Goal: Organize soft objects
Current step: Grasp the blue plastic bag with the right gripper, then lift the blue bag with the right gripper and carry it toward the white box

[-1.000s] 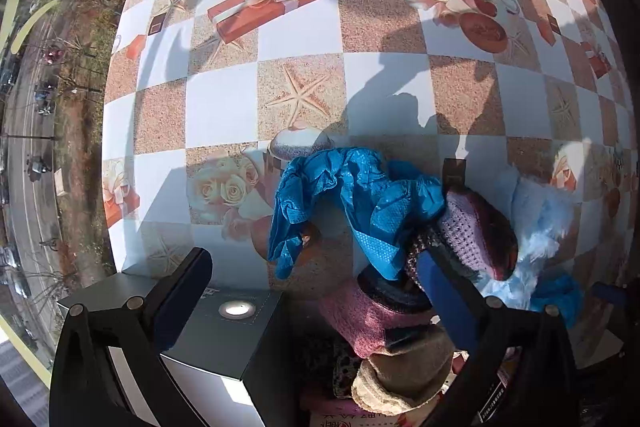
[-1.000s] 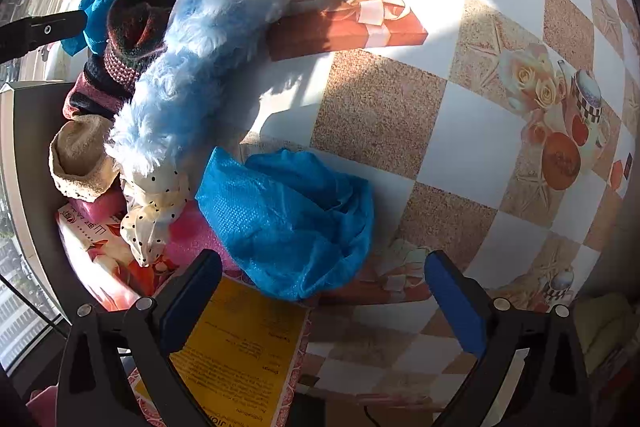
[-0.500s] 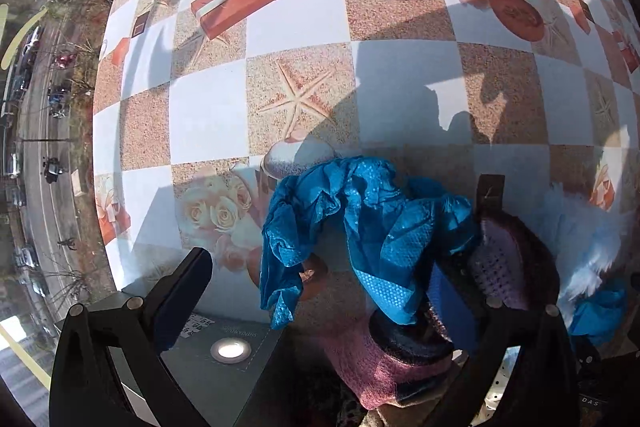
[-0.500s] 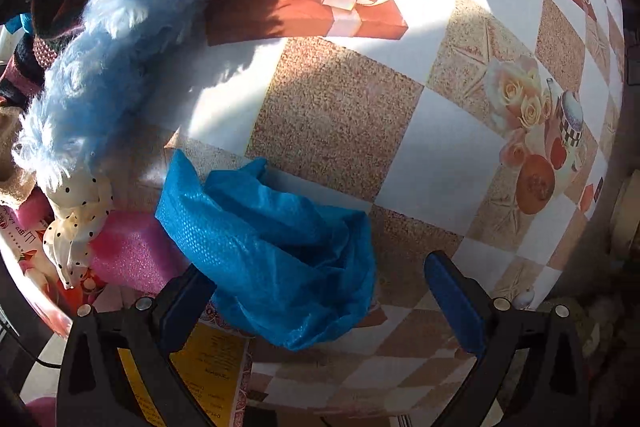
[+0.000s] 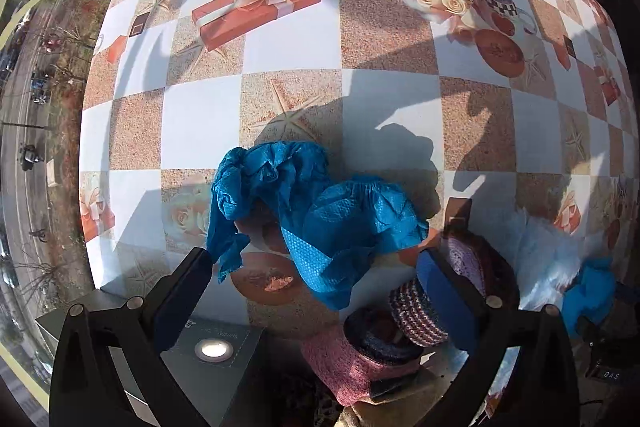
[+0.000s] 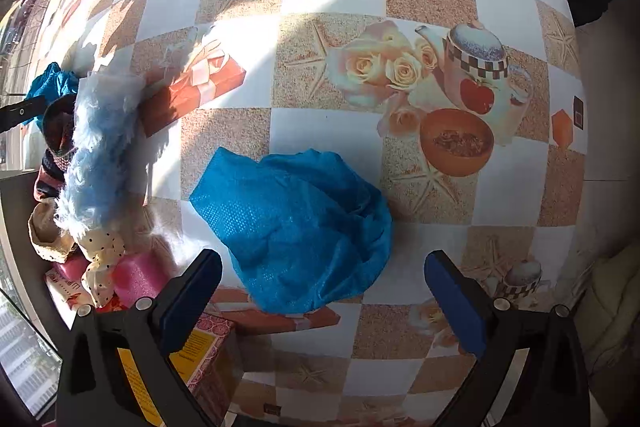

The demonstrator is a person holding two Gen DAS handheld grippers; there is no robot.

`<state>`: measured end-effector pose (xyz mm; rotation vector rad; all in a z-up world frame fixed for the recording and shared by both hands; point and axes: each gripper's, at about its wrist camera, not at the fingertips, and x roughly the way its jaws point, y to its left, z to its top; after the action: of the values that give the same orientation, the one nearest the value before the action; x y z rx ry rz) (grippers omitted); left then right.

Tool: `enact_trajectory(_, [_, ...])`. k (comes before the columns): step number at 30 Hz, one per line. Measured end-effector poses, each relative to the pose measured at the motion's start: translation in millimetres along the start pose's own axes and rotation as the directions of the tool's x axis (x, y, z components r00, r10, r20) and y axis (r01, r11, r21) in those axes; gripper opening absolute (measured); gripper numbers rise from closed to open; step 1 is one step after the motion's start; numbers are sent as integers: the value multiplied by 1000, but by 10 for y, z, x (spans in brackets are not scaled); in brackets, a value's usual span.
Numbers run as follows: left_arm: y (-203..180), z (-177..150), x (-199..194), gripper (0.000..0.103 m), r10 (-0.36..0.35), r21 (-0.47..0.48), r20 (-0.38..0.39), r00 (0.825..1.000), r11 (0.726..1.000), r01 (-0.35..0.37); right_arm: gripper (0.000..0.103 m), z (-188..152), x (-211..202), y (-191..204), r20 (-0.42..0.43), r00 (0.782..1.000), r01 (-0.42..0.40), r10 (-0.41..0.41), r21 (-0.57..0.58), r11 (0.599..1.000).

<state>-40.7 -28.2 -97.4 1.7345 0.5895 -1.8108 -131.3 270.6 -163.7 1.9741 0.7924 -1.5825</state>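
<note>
In the left wrist view a crumpled blue cover [image 5: 316, 223] lies on the checkered tablecloth [image 5: 288, 43], just ahead of my open, empty left gripper [image 5: 316, 291]. A striped knitted item [image 5: 420, 311] and a pink knitted one [image 5: 352, 367] lie by the right finger. In the right wrist view a second blue cover [image 6: 304, 227] lies flat ahead of my open, empty right gripper [image 6: 322, 291]. A fluffy light-blue item [image 6: 100, 151] lies to its left on the pile.
A grey box [image 5: 208, 351] sits under the left gripper. A box with a yellow label [image 6: 192, 351] sits under the right gripper's left finger. A pink item [image 6: 136, 275] and polka-dot cloth [image 6: 100, 259] lie left. The table edge [image 6: 576, 107] runs at right.
The left camera has pulled back and up from the blue cover. The right gripper has swung right, so its blue cover now sits centred between the fingers. Both grippers stay open.
</note>
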Motion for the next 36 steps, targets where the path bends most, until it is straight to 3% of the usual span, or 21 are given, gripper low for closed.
enact_trajectory(5, [-165,46,309,103,9,4,-14,1000,1000,-9,102,191,226,342,-10,997,70,-70,-29,997])
enact_trajectory(7, [-264,36,655,103,52,6,-92,994,999,-51,102,218,304,400,-11,999,31,-31,-11,999])
enact_trajectory(11, [-177,109,969,103,5,-24,-97,995,1000,-7,103,293,325,390,-2,1000,23,-23,16,1000])
enact_trajectory(17, [-137,18,1037,103,-59,-64,-28,998,996,58,103,276,334,165,-12,1000,12,-11,67,998])
enact_trajectory(26, [-275,7,1109,101,-162,-95,-65,985,983,156,103,396,338,-56,3,1000,12,-13,106,994])
enact_trajectory(27, [-432,-9,989,96,-208,-96,-61,976,975,202,103,396,315,-64,5,1000,16,-17,100,995])
enact_trajectory(29, [-466,-4,932,80,-204,-65,-33,978,977,201,90,387,241,-45,23,1000,19,-21,77,997])
enact_trajectory(30, [-588,-9,790,57,-220,-36,-16,975,975,219,84,382,194,-18,37,999,23,-25,60,998])
enact_trajectory(31, [-614,-29,751,26,-205,-2,-9,979,979,205,67,380,155,-7,49,998,26,-28,46,999])
enact_trajectory(32, [-647,-22,727,21,-190,26,-20,982,981,191,44,381,122,-1,57,998,27,-29,32,999])
enact_trajectory(33, [-651,-26,689,20,-189,30,-14,982,981,189,36,385,110,-14,55,998,17,-18,30,999])
enact_trajectory(36, [-654,-105,507,19,-160,36,43,986,987,159,36,346,26,-143,76,996,-53,49,62,997])
